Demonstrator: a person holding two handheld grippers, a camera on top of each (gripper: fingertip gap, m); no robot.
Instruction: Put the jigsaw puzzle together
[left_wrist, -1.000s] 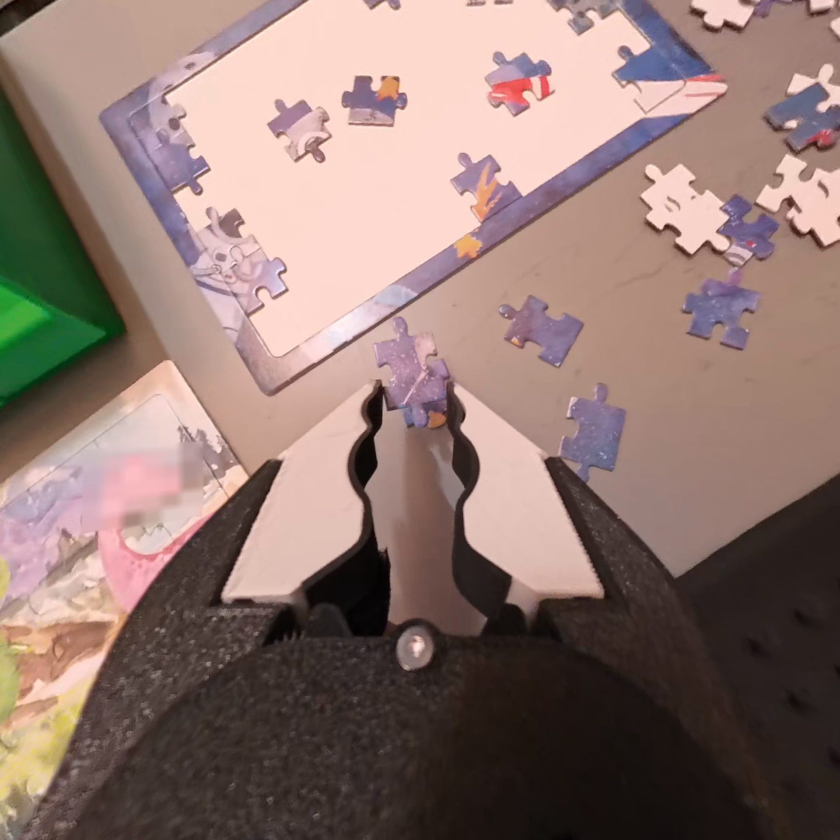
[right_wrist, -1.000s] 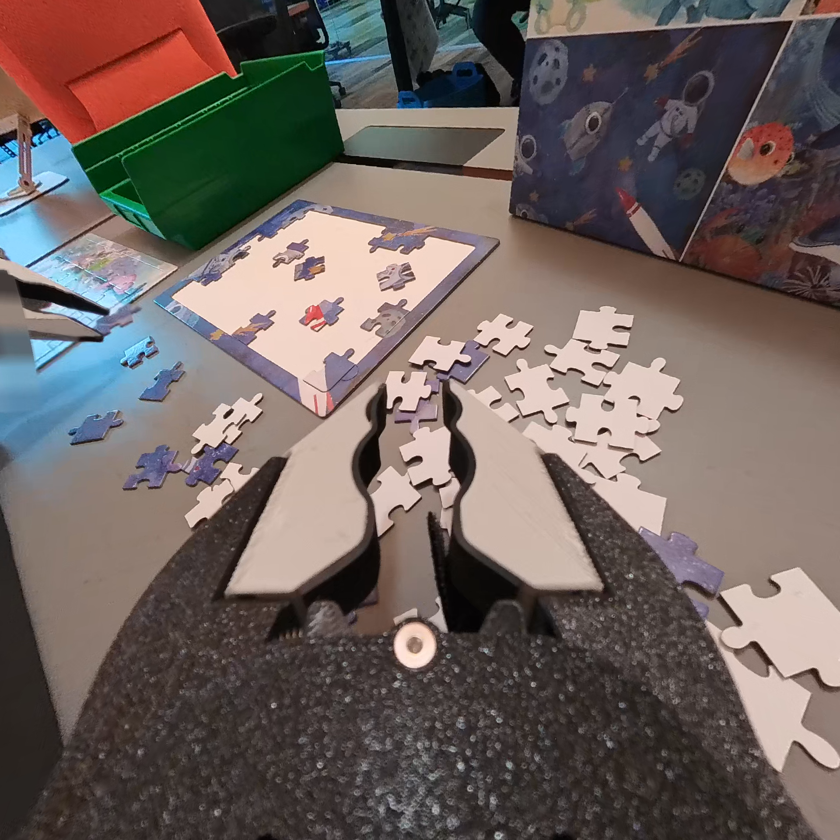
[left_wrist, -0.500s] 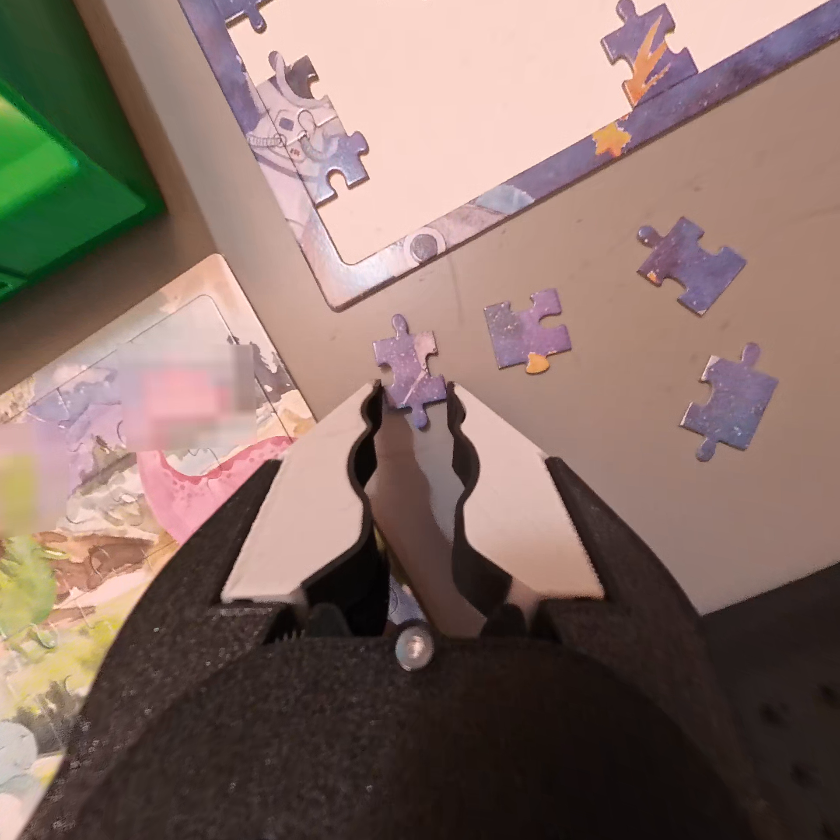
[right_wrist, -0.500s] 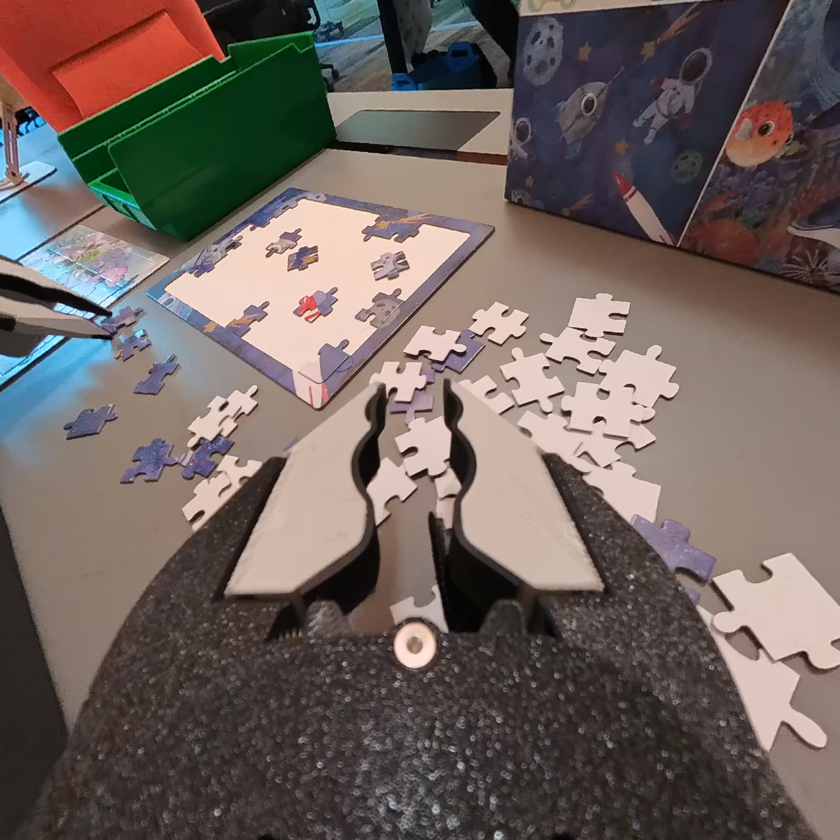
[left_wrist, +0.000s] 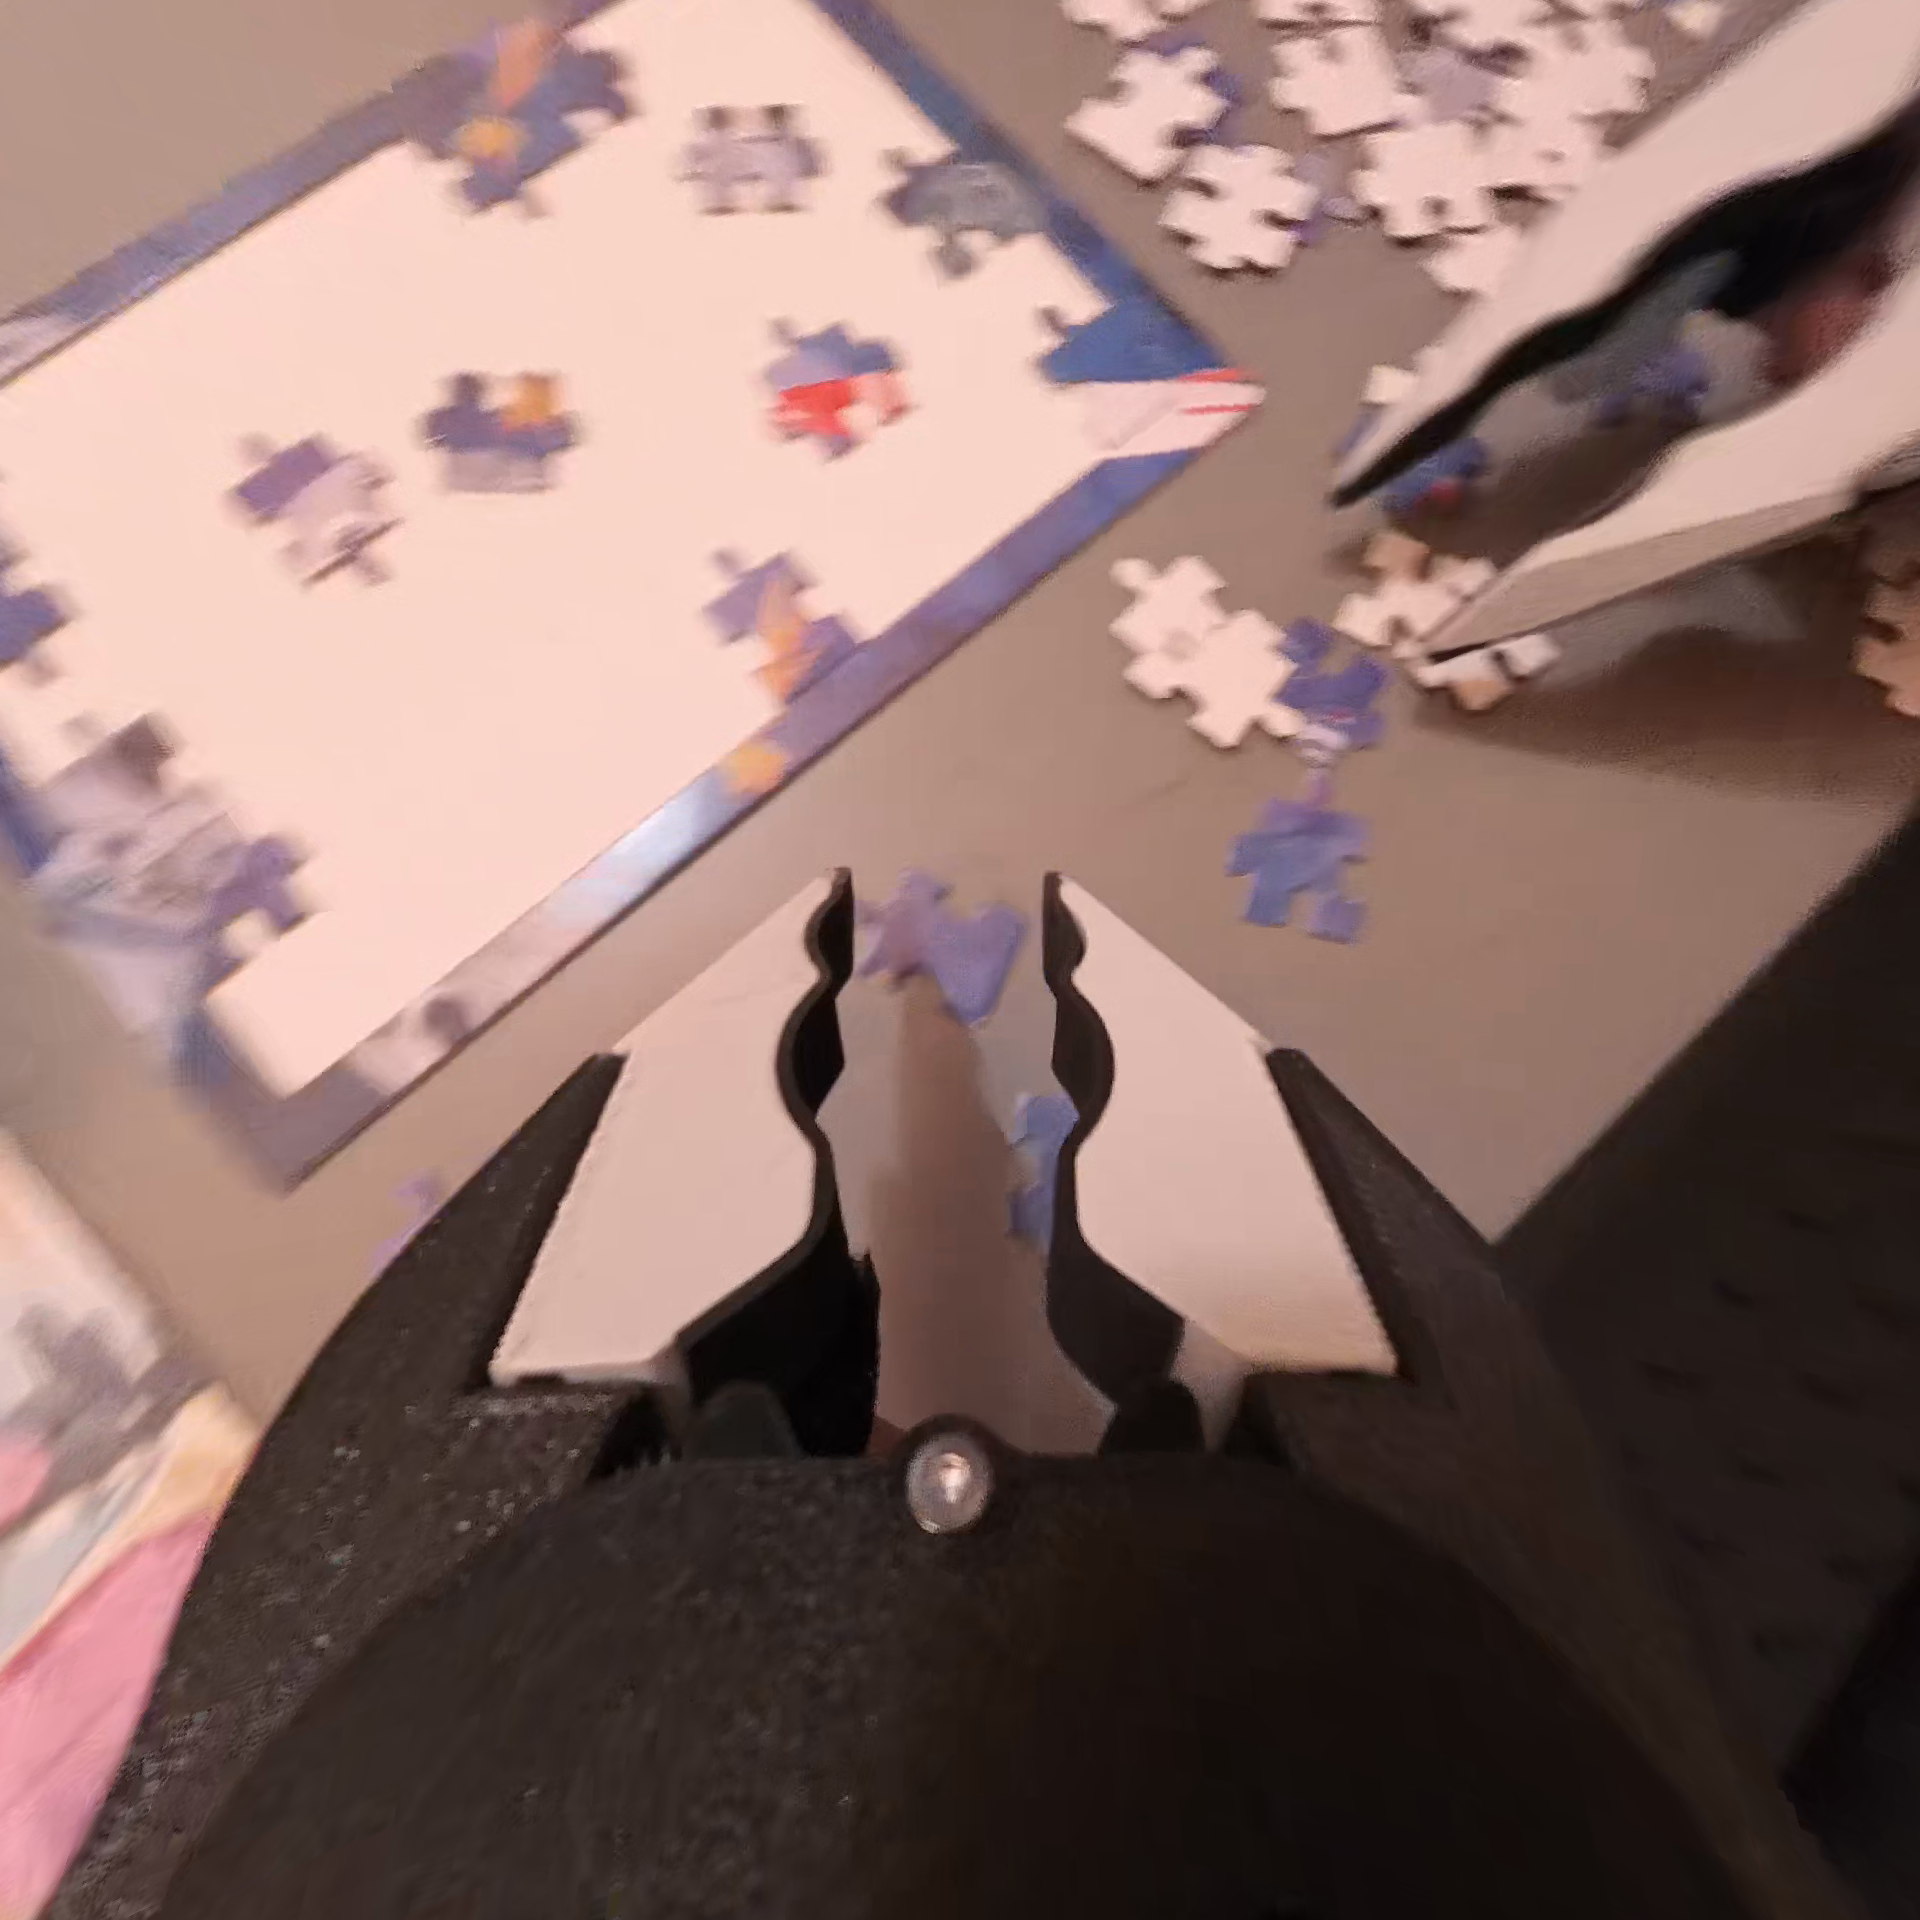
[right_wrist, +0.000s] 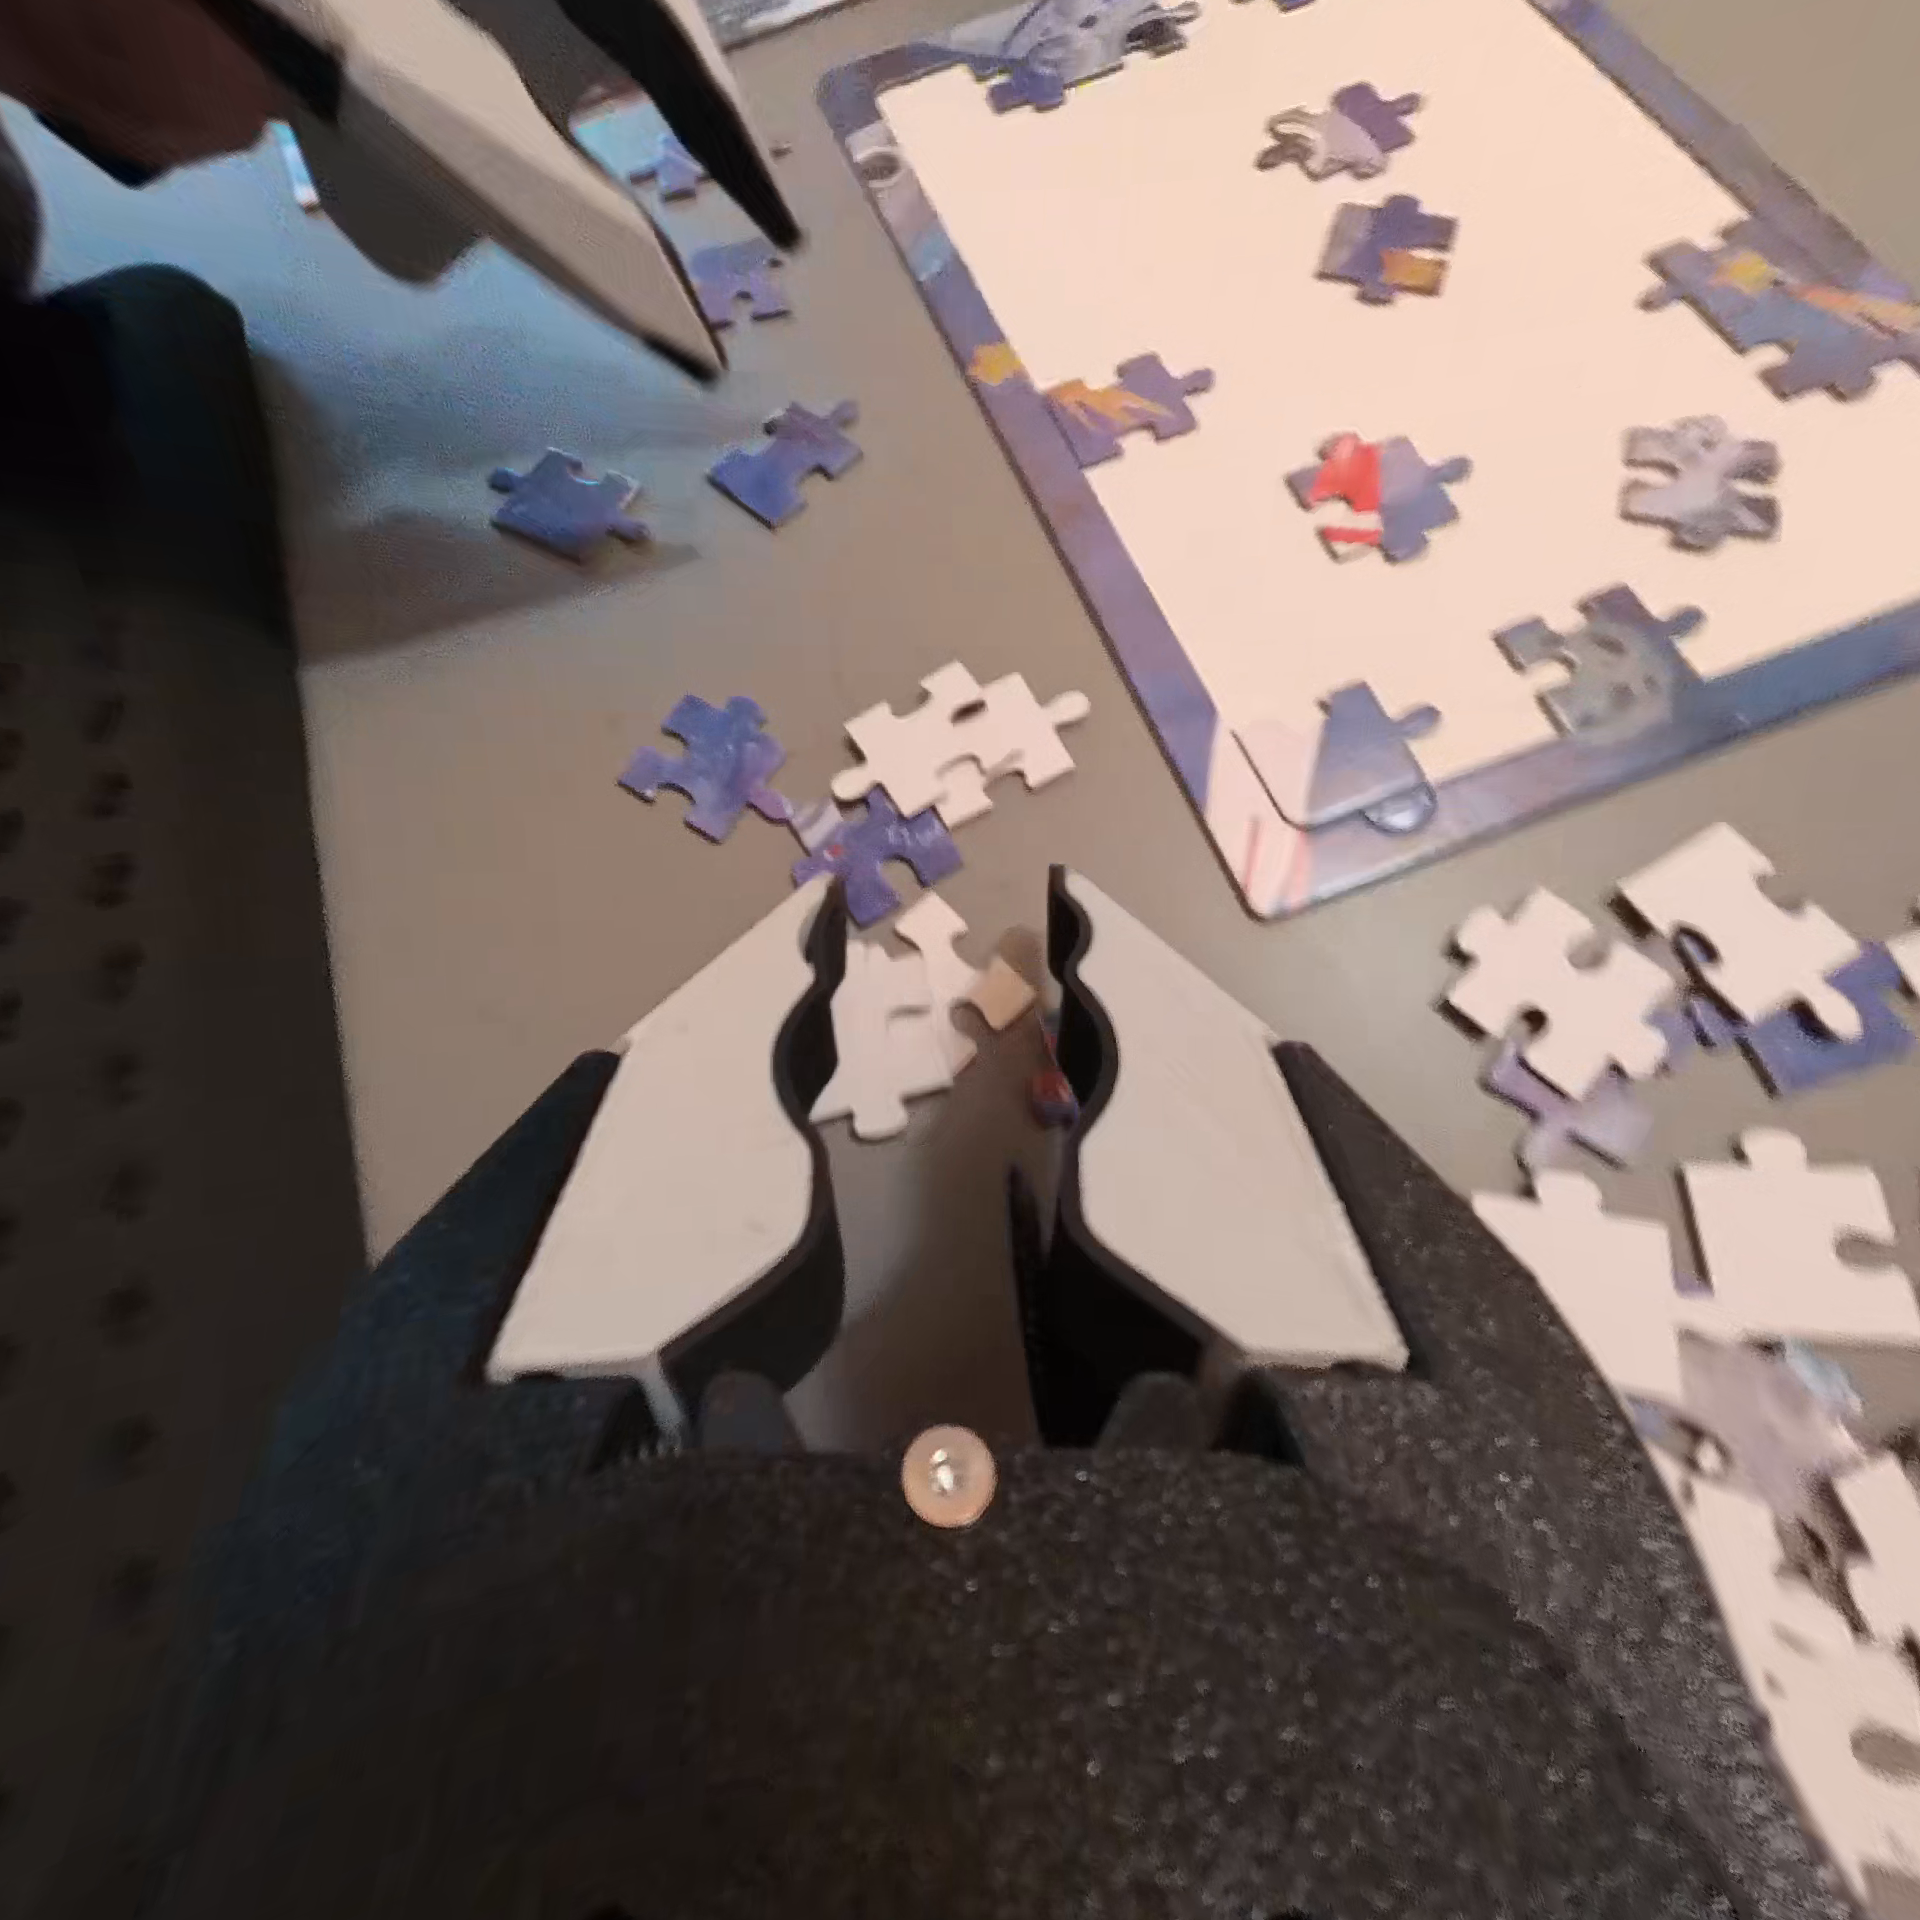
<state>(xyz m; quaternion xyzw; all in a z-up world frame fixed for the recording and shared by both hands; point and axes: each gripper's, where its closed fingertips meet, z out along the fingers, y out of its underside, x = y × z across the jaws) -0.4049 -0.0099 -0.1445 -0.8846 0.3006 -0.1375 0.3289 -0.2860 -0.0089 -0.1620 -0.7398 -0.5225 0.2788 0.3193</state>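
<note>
The puzzle board (left_wrist: 1039, 540) has a blue frame and a white field with several blue pieces laid in it; it also shows in the right wrist view (right_wrist: 1164, 623). My left gripper (left_wrist: 945, 894) is open and empty above the table. A loose blue piece (left_wrist: 951, 951) shows between its tips. My right gripper (right_wrist: 943, 899) is open and empty, low over face-down white pieces (right_wrist: 894, 1039) and a blue piece (right_wrist: 883, 847). Each gripper shows in the other's view: the right one (left_wrist: 1382, 561) and the left one (right_wrist: 748, 301). The left wrist view is blurred.
Loose pieces, white backs and blue fronts, lie scattered right of the board (right_wrist: 1558, 987). More blue pieces (right_wrist: 566, 499) lie by the table's front edge. A black perforated surface (right_wrist: 125, 935) borders the table. A finished colourful puzzle (left_wrist: 62, 1507) lies at the left. From the left gripper's tips to the finished colourful puzzle (left_wrist: 62, 1507) is close to 20 centimetres.
My left gripper let go of the blue piece it held, opened and swung right. My right gripper dropped low over the loose pieces near the board's corner and opened wider.
</note>
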